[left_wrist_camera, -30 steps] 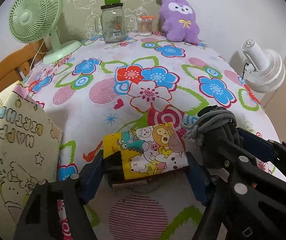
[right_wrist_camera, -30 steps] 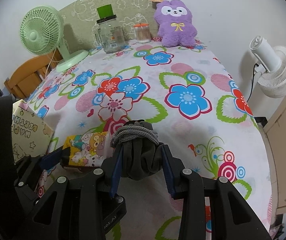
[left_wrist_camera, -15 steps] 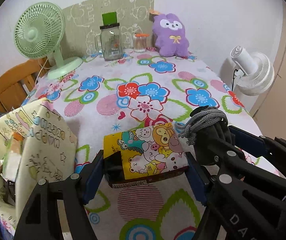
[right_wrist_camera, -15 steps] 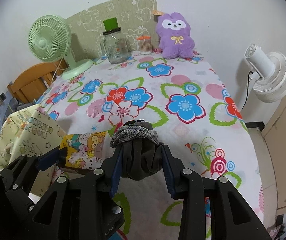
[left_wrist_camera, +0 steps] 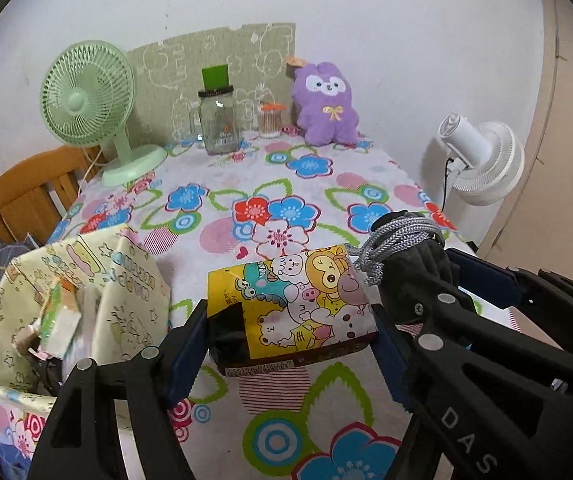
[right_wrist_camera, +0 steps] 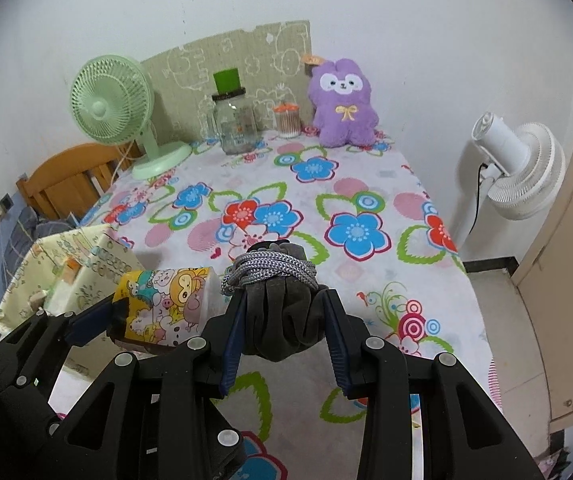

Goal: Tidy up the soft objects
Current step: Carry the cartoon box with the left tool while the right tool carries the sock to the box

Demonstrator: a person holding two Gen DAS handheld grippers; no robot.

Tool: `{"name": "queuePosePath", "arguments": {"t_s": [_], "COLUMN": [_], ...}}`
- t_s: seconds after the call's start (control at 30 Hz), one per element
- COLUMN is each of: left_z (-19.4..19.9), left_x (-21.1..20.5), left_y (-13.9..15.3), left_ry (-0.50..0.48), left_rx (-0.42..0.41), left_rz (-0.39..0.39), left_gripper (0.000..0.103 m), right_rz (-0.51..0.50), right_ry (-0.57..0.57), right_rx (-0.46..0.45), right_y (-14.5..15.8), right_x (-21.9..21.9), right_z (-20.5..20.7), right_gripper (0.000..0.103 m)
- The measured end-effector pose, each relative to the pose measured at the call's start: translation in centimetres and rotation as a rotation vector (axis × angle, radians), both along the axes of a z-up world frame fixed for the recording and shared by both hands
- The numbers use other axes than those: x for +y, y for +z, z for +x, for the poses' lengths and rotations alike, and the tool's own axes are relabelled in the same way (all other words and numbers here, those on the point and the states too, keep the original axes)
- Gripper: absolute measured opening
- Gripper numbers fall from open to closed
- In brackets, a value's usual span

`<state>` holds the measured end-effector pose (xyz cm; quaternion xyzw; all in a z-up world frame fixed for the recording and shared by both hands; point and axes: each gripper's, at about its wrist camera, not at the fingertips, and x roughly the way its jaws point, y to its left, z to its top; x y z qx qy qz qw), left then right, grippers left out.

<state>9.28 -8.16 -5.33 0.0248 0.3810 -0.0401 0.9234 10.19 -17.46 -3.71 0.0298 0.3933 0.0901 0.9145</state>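
Note:
My left gripper (left_wrist_camera: 286,336) is shut on a yellow cartoon-print tissue pack (left_wrist_camera: 294,304) and holds it above the floral tablecloth (left_wrist_camera: 270,184). My right gripper (right_wrist_camera: 284,324) is shut on a dark grey cloth bundle (right_wrist_camera: 282,316) tied with grey cord, just right of the pack (right_wrist_camera: 162,300). The bundle also shows in the left wrist view (left_wrist_camera: 410,264). A pale yellow "Happy Birthday" bag (left_wrist_camera: 86,300) stands open at the table's left edge with soft packs inside. A purple plush (left_wrist_camera: 326,108) sits at the far edge.
A green desk fan (left_wrist_camera: 90,108), a glass jar with a green lid (left_wrist_camera: 216,120) and a small tub of cotton swabs (left_wrist_camera: 270,120) stand at the back. A wooden chair (left_wrist_camera: 18,200) is on the left. A white floor fan (left_wrist_camera: 482,160) stands on the right.
Both grippers have risen and drawn back from the table with their loads. The bag's open top and its contents have come into view at the left.

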Motion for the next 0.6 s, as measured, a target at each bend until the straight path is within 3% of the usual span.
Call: {"name": "queuePosePath", "arguments": {"t_s": [0.6], "left_z": [-3.7], "left_x": [0.7], "left_y": [4.3], "left_ry": [-0.015], "left_rx": [-0.101], "left_rz": [0.013], "left_gripper": [0.077], "right_rz": [-0.006], "right_ry": [0.005], "right_rx": [-0.111], "right_y": [5.0], "right_x": [1.0], "right_z": [-3.7], "right_gripper": [0.041]}}
